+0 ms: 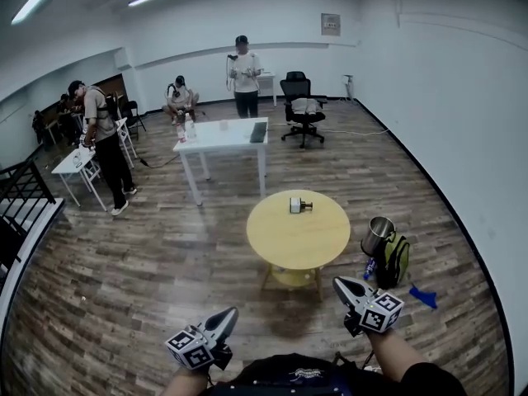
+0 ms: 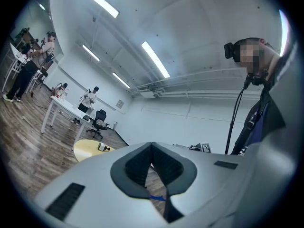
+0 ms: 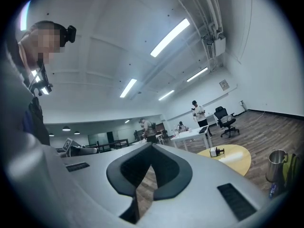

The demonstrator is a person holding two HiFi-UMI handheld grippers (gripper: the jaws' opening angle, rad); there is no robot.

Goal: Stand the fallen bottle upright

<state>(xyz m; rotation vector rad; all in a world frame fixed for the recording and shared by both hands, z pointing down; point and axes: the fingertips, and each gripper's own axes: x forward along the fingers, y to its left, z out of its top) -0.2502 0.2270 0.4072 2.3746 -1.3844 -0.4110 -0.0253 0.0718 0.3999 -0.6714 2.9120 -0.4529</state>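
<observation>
Round yellow table (image 1: 280, 252) stands mid-floor, well apart from the person holding the tools. The only thing on it is the bottle (image 1: 299, 205), on the far half of the top. It's small, with a pale squat body and a dark cap, lying on its side with the cap end toward the right in the head view. Probably light and rigid, glass or hard plastic, can't tell which. The body looks smooth, so it could slip or roll when nudged. If it's glass, a knock off the edge could break it. Best hold is likely across the pale body near its middle, pads on opposite sides, then tip it up onto the base. The cap end looks too narrow for a steady grip. Left tongs (image 1: 229, 312) sit low by the person's waist, jaws fully closed tip to tip, nothing between them, touching nothing. Right tongs (image 1: 340, 282) are the same: pads meet at the tip, empty, pointing roughly level toward the table. Both are well short of the bottle and would have to open before any grasp.
</observation>
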